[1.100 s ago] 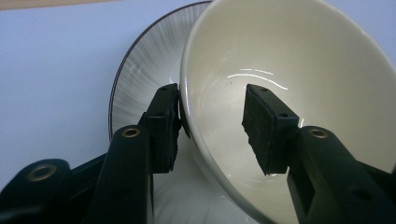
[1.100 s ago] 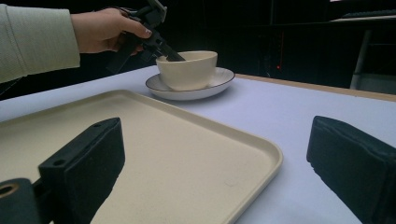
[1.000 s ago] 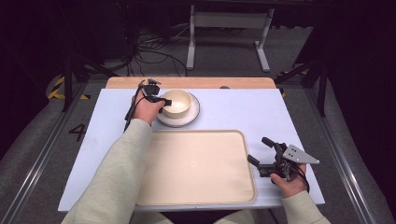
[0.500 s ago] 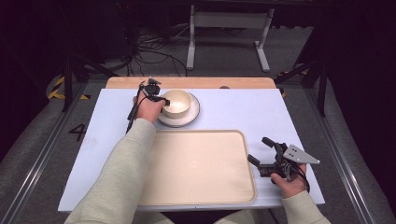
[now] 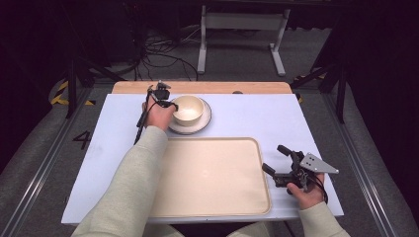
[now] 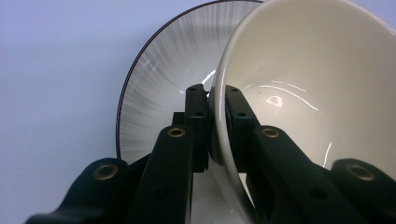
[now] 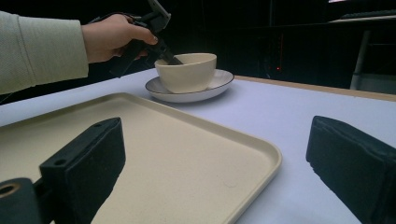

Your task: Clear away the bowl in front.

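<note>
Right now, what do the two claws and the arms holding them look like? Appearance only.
Both claws are black, with two blocky jaws dotted with brass-ringed screw holes. The right claw carries a grey three-cornered plate on top, with holes in it. A black cable trails from the left claw along the forearm. Both arms wear pale cream knit sleeves down to the wrists; the hands are bare.

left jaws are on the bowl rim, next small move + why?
Probably lift the bowl straight up off the plate. The left gripper is already shut on its rim, one jaw inside and one outside, while the bowl sits on the plate. The tray lies bare nearby, and the right gripper waits open beside it.
</note>
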Demonstrator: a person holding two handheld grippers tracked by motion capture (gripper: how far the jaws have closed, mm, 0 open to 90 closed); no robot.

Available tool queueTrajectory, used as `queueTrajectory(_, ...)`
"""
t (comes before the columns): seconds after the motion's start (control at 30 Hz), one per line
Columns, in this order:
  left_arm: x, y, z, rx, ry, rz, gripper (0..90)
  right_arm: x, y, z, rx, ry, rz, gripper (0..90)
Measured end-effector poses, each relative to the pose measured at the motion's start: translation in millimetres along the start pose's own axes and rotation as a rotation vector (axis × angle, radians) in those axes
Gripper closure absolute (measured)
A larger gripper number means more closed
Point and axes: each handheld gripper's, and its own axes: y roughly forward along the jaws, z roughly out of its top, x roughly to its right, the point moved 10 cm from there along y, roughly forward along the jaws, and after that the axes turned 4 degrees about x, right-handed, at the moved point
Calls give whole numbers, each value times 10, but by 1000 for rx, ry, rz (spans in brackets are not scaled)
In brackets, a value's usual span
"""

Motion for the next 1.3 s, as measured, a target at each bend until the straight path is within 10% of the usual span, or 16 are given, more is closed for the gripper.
queueTrajectory(0.43,85,-108,91,9,62,21,822,0,0,1,2,2,1,51)
queueTrajectory(1.3,399,-729,387,52,137,-72,820,0,2,-2,-2,0,-1,50)
